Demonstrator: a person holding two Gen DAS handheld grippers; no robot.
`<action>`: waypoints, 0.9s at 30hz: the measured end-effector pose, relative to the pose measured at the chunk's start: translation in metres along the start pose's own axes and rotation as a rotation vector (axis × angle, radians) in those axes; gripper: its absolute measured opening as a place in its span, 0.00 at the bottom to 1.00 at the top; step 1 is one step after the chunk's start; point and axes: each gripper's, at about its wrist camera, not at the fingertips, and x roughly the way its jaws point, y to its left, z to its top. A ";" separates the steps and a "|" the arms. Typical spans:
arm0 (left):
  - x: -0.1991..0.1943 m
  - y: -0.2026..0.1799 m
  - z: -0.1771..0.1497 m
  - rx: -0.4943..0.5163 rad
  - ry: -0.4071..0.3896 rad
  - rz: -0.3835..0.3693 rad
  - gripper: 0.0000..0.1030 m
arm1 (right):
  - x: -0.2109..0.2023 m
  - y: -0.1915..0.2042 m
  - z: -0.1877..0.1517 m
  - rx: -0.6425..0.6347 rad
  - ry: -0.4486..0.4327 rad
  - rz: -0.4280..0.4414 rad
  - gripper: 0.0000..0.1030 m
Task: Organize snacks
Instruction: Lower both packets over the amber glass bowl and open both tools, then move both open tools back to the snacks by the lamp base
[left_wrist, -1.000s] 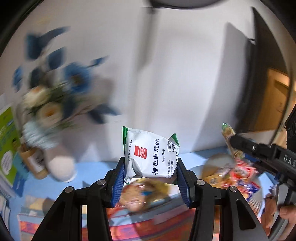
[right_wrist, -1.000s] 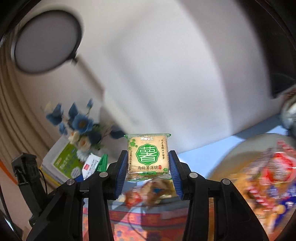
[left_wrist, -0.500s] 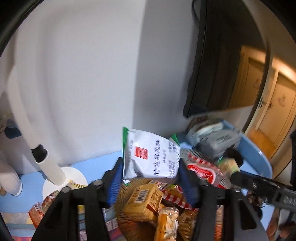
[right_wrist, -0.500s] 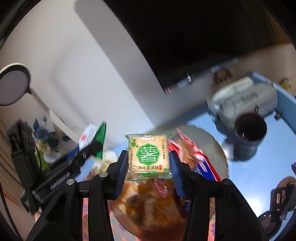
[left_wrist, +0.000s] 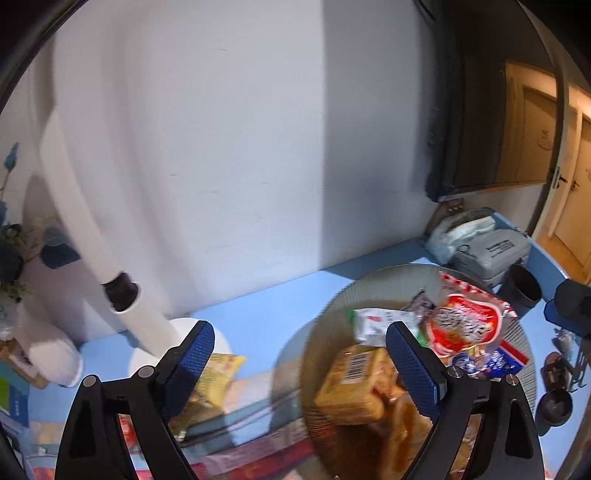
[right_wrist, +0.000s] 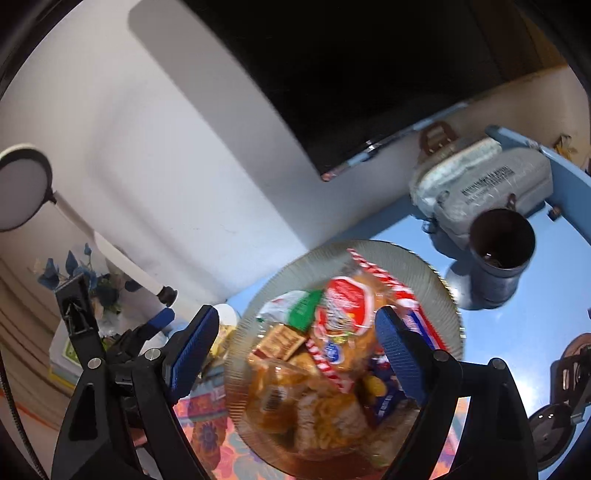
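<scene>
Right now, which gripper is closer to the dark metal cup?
Right. The right gripper hovers over the plate, next to the cup; the left gripper is across the plate, toward the lamp. Both jaws have just been opening, empty.

- both fisheye views bend straight lines hard at the rim; black corners frame each picture.
- indoor light is fairly bright and cool on the white wall (left_wrist: 221, 147), with a broad soft shadow band falling down it ahead of the left tool.
- warm yellow light glows on the doors (left_wrist: 565, 147) at far right.
- motion blur smears the snack packets in the ribbed glass plate (right_wrist: 424, 273) below the right tool; print there is unreadable.
- the dark tv screen (right_wrist: 369, 74) is nearly pure black, detail lost.
- the round lamp head (right_wrist: 22, 195) at left looks washed out.
</scene>
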 end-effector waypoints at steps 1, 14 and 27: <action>-0.002 0.005 -0.001 -0.004 -0.005 0.005 0.90 | 0.003 0.009 0.000 -0.011 0.000 0.010 0.85; -0.027 0.113 -0.025 -0.084 -0.014 0.064 0.91 | 0.048 0.115 -0.015 -0.125 0.031 0.101 0.85; -0.040 0.243 -0.076 -0.241 0.027 0.151 0.94 | 0.105 0.204 -0.053 -0.184 0.078 0.253 0.85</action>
